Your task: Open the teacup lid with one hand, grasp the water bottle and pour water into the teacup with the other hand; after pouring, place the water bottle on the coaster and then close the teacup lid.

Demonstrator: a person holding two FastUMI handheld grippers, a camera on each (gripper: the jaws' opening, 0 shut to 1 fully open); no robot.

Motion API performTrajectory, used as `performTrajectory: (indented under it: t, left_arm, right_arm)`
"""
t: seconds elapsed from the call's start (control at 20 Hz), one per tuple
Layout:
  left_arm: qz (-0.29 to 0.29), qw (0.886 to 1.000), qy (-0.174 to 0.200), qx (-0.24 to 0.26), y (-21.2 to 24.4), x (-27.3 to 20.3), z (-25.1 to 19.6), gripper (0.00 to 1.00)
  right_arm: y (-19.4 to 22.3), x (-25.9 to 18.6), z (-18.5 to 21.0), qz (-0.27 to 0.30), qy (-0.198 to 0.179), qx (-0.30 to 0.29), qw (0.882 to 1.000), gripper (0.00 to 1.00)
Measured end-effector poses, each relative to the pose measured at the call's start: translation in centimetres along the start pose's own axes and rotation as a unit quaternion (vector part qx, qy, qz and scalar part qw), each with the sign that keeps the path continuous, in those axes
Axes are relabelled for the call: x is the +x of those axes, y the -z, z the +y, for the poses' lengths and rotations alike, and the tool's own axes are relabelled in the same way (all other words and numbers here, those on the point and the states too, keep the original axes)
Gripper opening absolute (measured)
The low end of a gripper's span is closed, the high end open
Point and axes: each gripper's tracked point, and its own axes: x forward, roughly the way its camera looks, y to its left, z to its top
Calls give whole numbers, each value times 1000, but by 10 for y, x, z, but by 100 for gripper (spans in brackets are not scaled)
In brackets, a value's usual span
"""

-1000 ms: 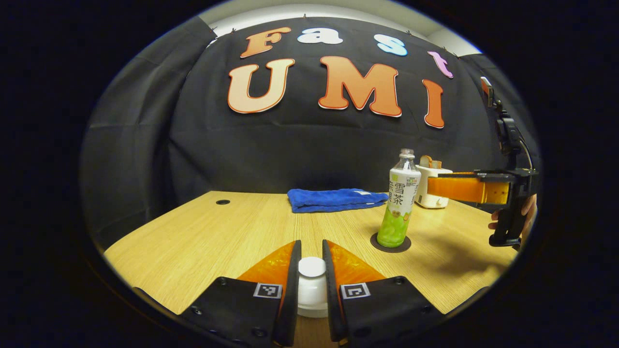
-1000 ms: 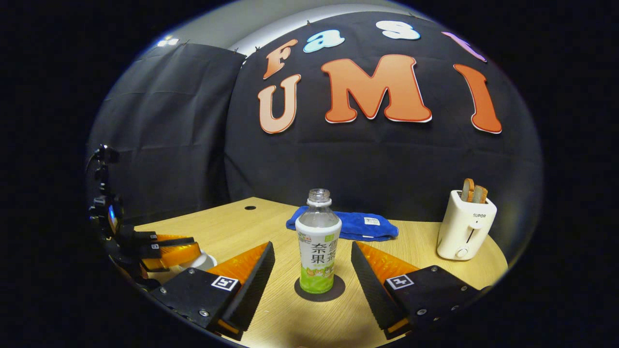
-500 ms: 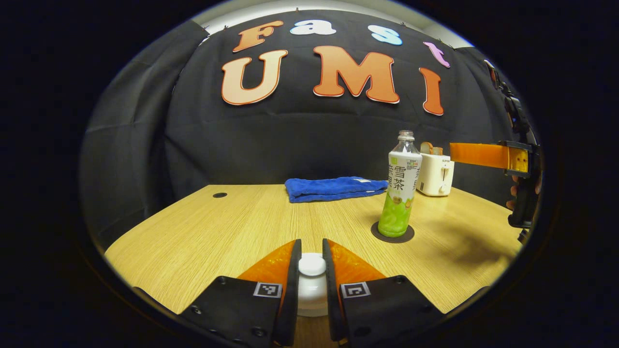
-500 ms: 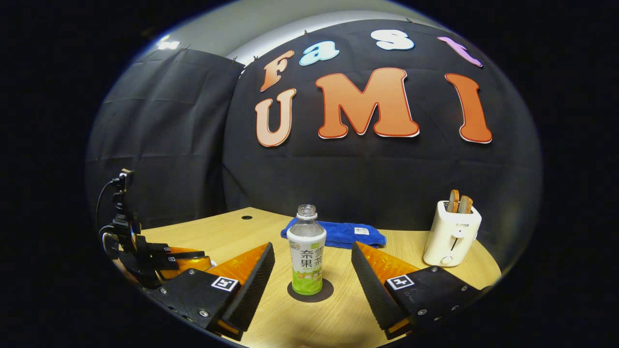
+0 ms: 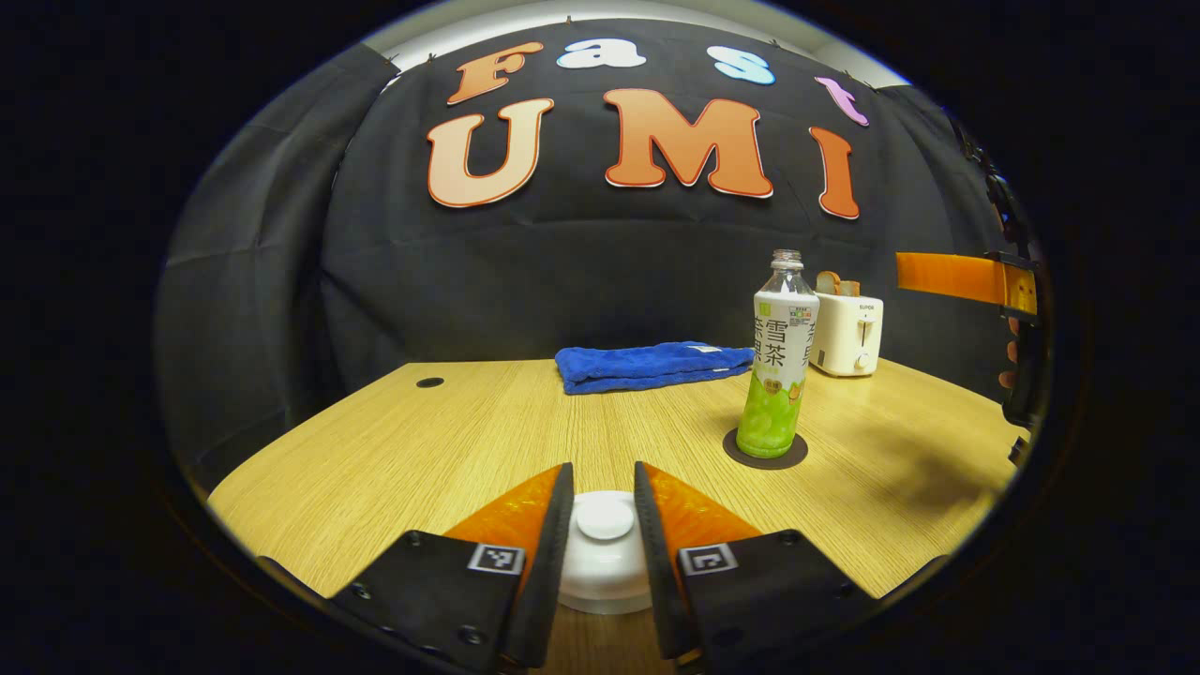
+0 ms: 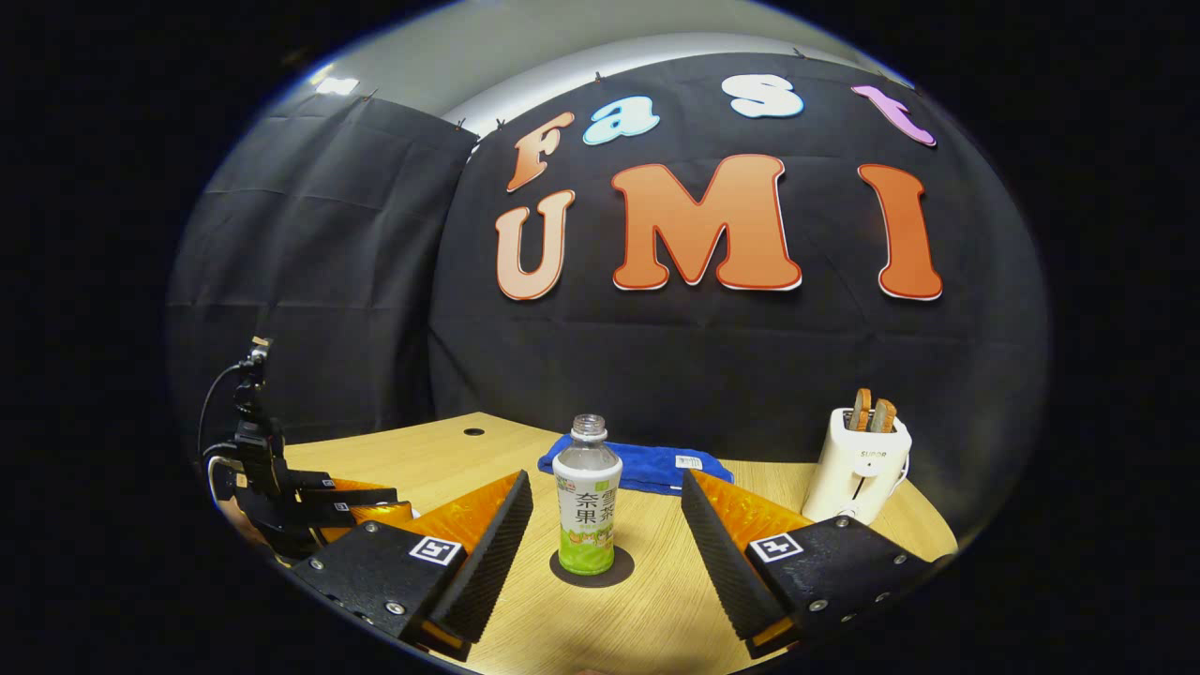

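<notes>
Since 0.5 s ago the left gripper [image 5: 605, 525] has parted its fingers a little, so a thin gap shows on each side of the lid's knob [image 5: 605, 516]; whether they touch it I cannot tell. The right gripper [image 6: 607, 525] has drawn back from the bottle [image 6: 587, 506], which looks smaller and farther off, and its fingers stand wide apart, holding nothing.

On the far side of the table [image 5: 450, 441] lies a folded blue towel [image 5: 647, 364]; a white toaster [image 5: 847, 330] with 2 slices stands at the far right. Nothing stands between the right gripper and the bottle.

The bottle stands upright and uncapped on the dark round coaster [image 5: 764, 451], with green at its base and a white label. The white lid [image 5: 605, 562] sits on the cup at the near edge.

The left gripper view shows the lid close up. The right gripper view shows the left gripper [image 6: 352, 502] low at the left.
</notes>
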Motion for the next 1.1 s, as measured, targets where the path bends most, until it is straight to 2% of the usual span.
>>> performTrajectory:
  t: [0.1,0.2,0.25,0.4,0.65,0.9,0.95,1.0,1.05,1.1]
  left_arm:
    - [-11,1000,6,0,-7,-1,-5,54]
    - [-22,1000,9,4,-17,-3,-9,59]
    - [-31,999,9,5,-25,-4,-11,58]
    - [-57,998,5,11,-50,-6,-15,72]
    - [-103,995,5,14,-93,-20,-25,80]
    - [-144,990,2,-3,-128,-36,-24,90]
    - [-147,989,3,-10,-134,-38,-23,89]
    - [-146,989,3,-16,-137,-39,-21,92]
    - [-145,989,-2,-22,-140,-41,-18,90]
    - [-145,989,-7,-25,-143,-42,-14,94]
  right_arm:
    - [-7,-5,-1,-9,2,-5,1000,96]
    - [-10,-8,1,-15,3,-5,1000,96]
    - [-12,-10,0,-18,3,-4,1000,96]
    - [-19,-17,-1,-29,12,-6,999,96]
    - [-9,-23,-12,-22,38,-16,999,96]
    - [-30,-35,-10,-54,60,-21,997,96]
    - [-34,-38,-11,-61,64,-24,996,92]
    - [-39,-40,-9,-67,68,-26,995,96]
    - [-41,-43,-10,-69,74,-27,995,96]
    - [-43,-45,-11,-69,82,-27,994,96]
